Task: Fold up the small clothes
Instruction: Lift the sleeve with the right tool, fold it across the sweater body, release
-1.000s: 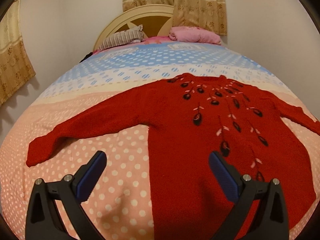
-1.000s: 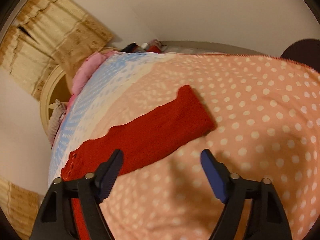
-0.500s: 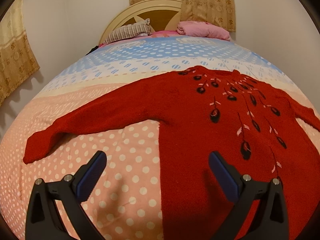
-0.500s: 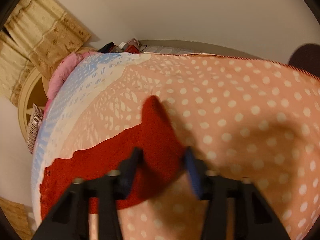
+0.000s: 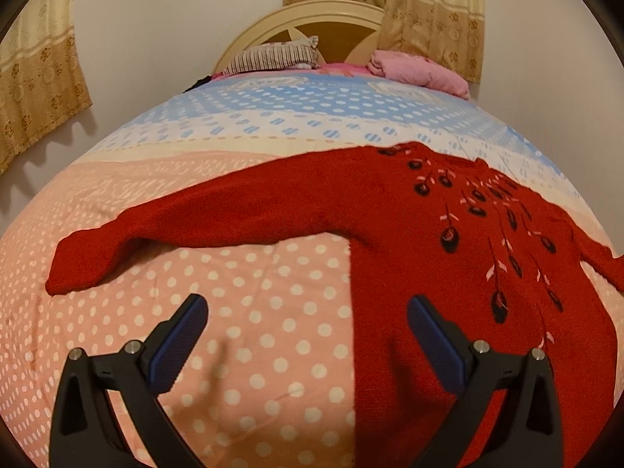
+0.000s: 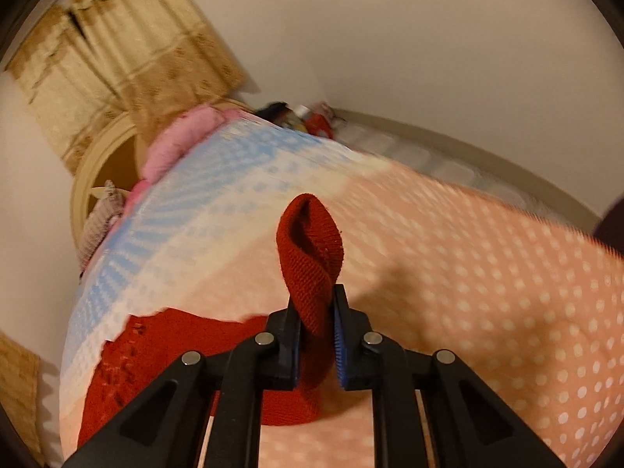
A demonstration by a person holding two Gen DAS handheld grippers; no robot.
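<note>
A red knit sweater (image 5: 409,234) with dark embroidered flowers lies flat, front up, on a pink polka-dot bedspread (image 5: 253,331). Its left sleeve (image 5: 195,218) stretches out to the left. My left gripper (image 5: 308,327) is open and empty, above the bedspread just left of the sweater's body edge. My right gripper (image 6: 316,331) is shut on the cuff of the other sleeve (image 6: 312,249), which stands up lifted between the pads; the sweater's body (image 6: 156,351) lies behind at the lower left.
A striped pillow (image 5: 273,56) and a pink folded blanket (image 5: 417,72) lie by the cream headboard (image 5: 312,19). Curtains hang behind and at left. Small items (image 6: 304,117) sit by the wall beyond the bed's far edge.
My right gripper came down on the right sleeve's cuff, closed on it and lifted it off the bedspread. My left gripper drifted left, still open.
</note>
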